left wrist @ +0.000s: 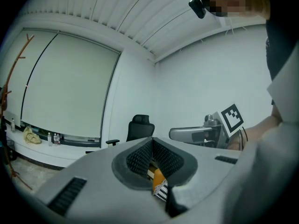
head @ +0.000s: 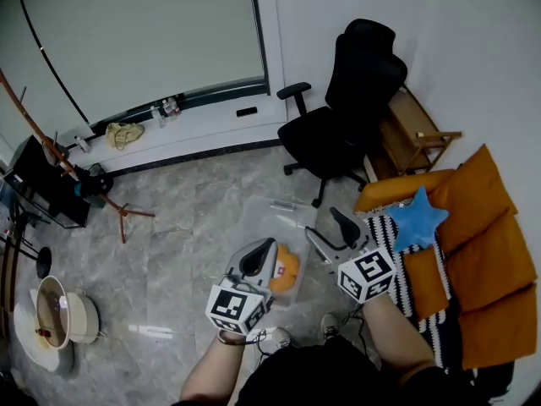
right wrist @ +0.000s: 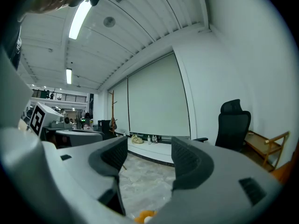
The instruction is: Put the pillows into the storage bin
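A clear plastic storage bin (head: 272, 212) stands on the grey floor in front of me, with an orange pillow (head: 287, 271) lying in it. A blue star-shaped pillow (head: 417, 218) rests on the orange sofa (head: 482, 252) at the right. My left gripper (head: 260, 249) hovers over the bin's near left side, shut with nothing between its jaws (left wrist: 153, 146). Over the bin's right side, my right gripper (head: 331, 229) stands open and empty (right wrist: 149, 155). The orange pillow (right wrist: 145, 215) peeks in at the bottom of the right gripper view.
A black office chair (head: 351, 100) stands behind the bin, with a wooden side table (head: 416, 134) to its right. A striped blanket (head: 397, 277) lies on the sofa's near edge. A coat stand (head: 59, 155) and round pots (head: 55, 320) are at the left.
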Demonstrator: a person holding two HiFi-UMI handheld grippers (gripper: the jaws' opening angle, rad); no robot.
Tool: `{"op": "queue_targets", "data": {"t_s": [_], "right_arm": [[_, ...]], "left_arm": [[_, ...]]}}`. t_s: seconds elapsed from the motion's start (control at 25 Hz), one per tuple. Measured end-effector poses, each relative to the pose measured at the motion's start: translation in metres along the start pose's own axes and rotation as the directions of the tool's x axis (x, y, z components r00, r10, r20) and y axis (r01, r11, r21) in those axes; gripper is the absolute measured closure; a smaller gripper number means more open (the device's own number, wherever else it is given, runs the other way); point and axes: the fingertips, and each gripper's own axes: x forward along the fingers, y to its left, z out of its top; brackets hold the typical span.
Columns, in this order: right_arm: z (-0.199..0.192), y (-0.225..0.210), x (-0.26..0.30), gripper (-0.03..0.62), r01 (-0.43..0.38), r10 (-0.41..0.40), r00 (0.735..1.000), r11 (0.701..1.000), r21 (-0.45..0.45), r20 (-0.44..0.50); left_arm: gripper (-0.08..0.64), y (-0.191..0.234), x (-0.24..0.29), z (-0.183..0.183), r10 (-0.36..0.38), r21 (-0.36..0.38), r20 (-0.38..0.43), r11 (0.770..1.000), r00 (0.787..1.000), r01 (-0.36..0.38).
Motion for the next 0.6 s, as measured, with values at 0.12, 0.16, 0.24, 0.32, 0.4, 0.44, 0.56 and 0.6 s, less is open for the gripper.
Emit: {"op": "queue_targets", "data": {"t_s": [0.12,0.16,0.24,0.32,0.4,0.44,0.56,0.6], "right_arm": [[-0.004,-0.002,-0.013,0.292,0.051,-0.051,0.999,0.999,0.001,-0.005],[-0.006,-0.003,-0.018,0.290,0.073,-0.073,0.997,0.997,0.002,-0.008],[-0.008,-0.005,-0.029,0.284,0.118,-0.118,0.993,0.993,0.004,-0.015],[-0.012,-0.010,-0.042,0.282,0.157,-0.157,0.987,0.988,0.008,-0.022],[-0.018,-0.020,-0.060,0.281,0.199,-0.199,0.980,0.980,0.012,-0.028],[-0.020,-0.027,-0.071,0.279,0.223,-0.222,0.974,0.975,0.014,-0.031],[-0.026,-0.049,-0.105,0.279,0.292,-0.291,0.956,0.956,0.029,-0.037],[-0.027,-0.056,-0.116,0.278,0.310,-0.309,0.950,0.950,0.037,-0.035]], "left_arm": [[0.554,-0.009,0.003,-0.005,-0.055,-0.004,-0.012,0.998,0.998,0.055],[0.554,-0.011,0.004,-0.005,-0.074,-0.004,-0.010,0.997,0.997,0.074],[0.553,-0.017,0.007,-0.004,-0.114,-0.002,0.000,0.993,0.993,0.114],[0.554,-0.025,0.012,-0.006,-0.155,-0.001,0.003,0.988,0.988,0.155],[0.553,-0.040,0.023,-0.010,-0.198,-0.002,0.002,0.980,0.980,0.198],[0.554,-0.049,0.029,-0.012,-0.222,-0.003,0.000,0.975,0.975,0.222],[0.554,-0.083,0.047,-0.016,-0.293,-0.001,-0.018,0.956,0.956,0.293],[0.554,-0.096,0.051,-0.018,-0.314,0.003,-0.026,0.949,0.949,0.314]]}}
